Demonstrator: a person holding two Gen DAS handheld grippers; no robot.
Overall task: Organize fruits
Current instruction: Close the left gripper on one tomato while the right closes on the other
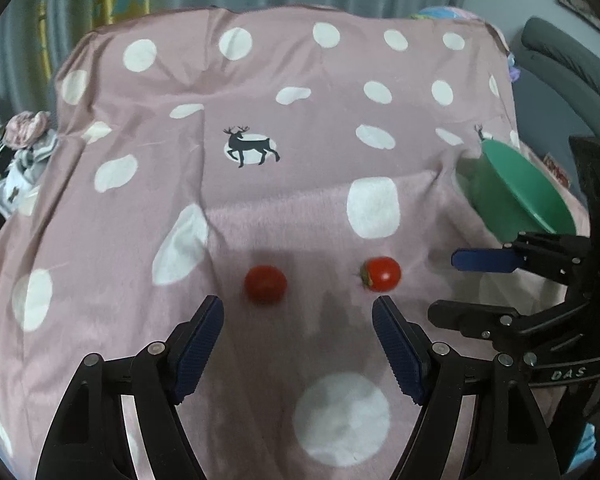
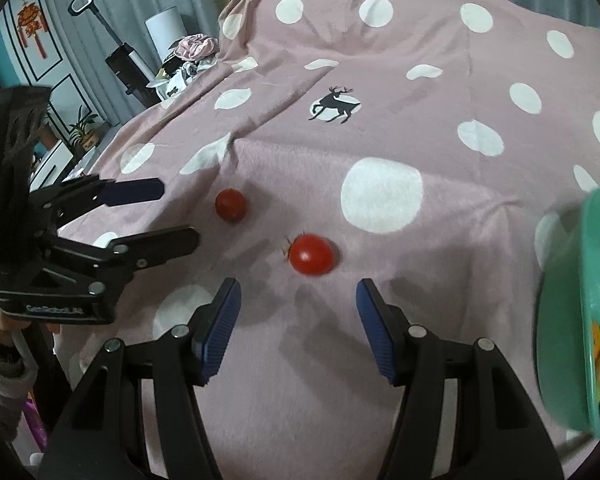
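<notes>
Cloth: a soft, faintly fuzzy pink cover point(image 1: 300, 92) with white dots and a dark deer print point(image 1: 250, 145), creased towards its far edge, draped over the surface under both tongs.
Tomatoes: two small, round, glossy red ones. The plain tomato point(image 1: 265, 284) lies just ahead of the left tongs point(image 1: 298, 312); the stemmed tomato point(image 2: 312, 254), with a green calyx, lies just ahead of the right tongs point(image 2: 298, 294).
Left tongs: open, ribbed blue pads, nothing between them.
Right tongs: open, empty as well.
Bowl: smooth green plastic bowl point(image 2: 572, 320), round-rimmed, to the right of the right tongs, with yellow and orange fruit inside.
Room: bare cloth lies around both tomatoes; they are well apart.
</notes>
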